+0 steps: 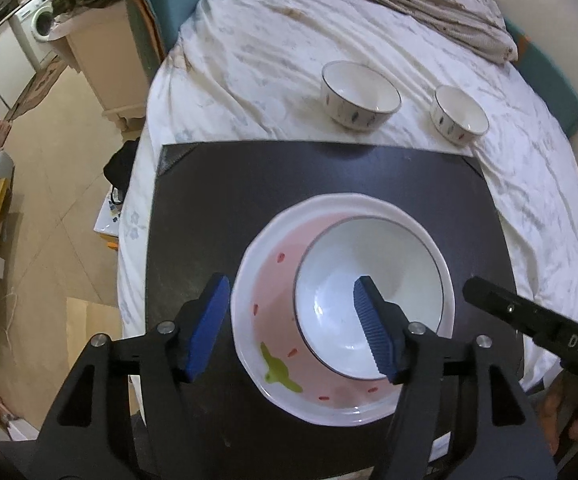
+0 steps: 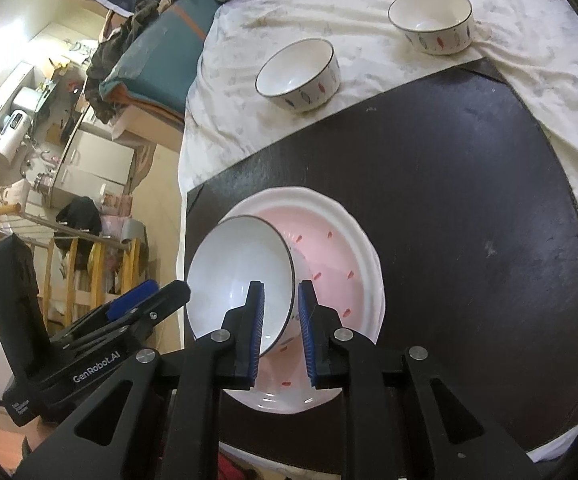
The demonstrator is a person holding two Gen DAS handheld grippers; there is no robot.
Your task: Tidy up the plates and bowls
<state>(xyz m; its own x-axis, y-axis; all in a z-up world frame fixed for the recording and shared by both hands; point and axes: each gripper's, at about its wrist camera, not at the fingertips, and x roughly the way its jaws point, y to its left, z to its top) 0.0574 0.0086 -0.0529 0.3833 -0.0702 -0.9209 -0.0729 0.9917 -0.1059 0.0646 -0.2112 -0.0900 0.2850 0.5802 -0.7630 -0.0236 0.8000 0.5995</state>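
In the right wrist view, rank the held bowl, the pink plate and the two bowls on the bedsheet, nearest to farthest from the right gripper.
1. Held bowl, its rim between the right gripper fingers.
2. Pink plate, directly beneath, on the black board.
3. Left patterned bowl, on the sheet past the board.
4. Right patterned bowl, farthest, upper right.

Both wrist views overlook the plate (image 1: 273, 384) closely.

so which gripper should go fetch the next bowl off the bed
Left. The left gripper is open and holds nothing, hovering over the pink plate. The right gripper is clamped on the rim of the white bowl, tilted on that plate. The nearer bowl stands free on the bedsheet.
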